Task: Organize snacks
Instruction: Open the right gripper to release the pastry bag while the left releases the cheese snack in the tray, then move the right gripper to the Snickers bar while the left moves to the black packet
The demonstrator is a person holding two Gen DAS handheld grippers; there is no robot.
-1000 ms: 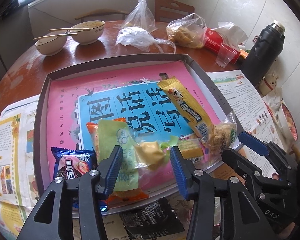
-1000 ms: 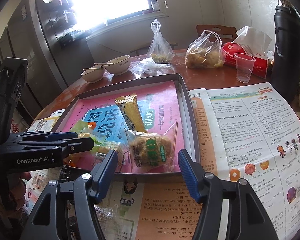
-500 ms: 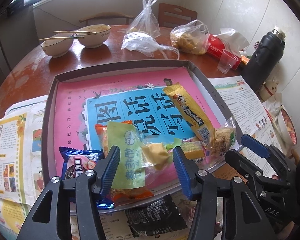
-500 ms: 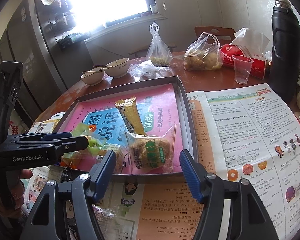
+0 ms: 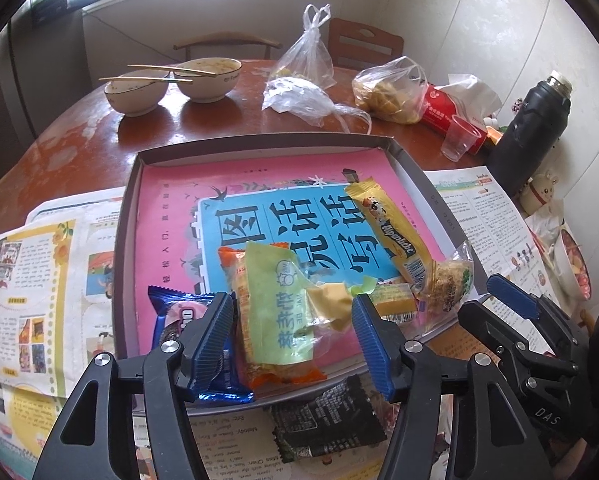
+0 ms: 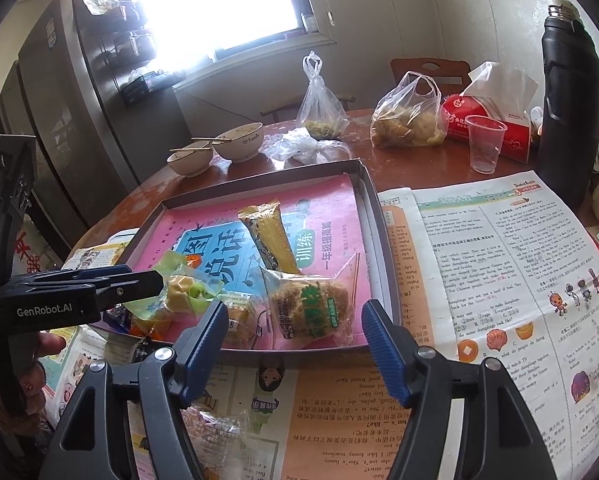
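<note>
Currently, the left gripper (image 5: 293,338) is hovering over the near edge of the grey tray (image 5: 259,142), and its jaws are opening; the green packet (image 5: 277,312) is lying between them, untouched by either pad, on top of an orange packet (image 5: 243,280). The release step is judged to be in hand here.

The right gripper (image 6: 293,344) is waiting in front of the tray's near wall with its jaws also opening, halfway wide, and nothing between them (the clear pastry packet (image 6: 309,308) is lying just beyond the tips, inside the tray).

The remaining snacks are sitting as follows: a blue packet (image 5: 179,320) at the tray's near-left corner, partly behind the left finger, and a yellow bar (image 5: 391,232) lying diagonally on the pink book (image 5: 171,216). A black packet (image 5: 327,416) is lying outside the tray, on the newspaper (image 5: 31,272) covering the desk.

The next move is likely calling for the left gripper to clear the pile, then drop toward the black packet and bring it over the tray wall.
</note>
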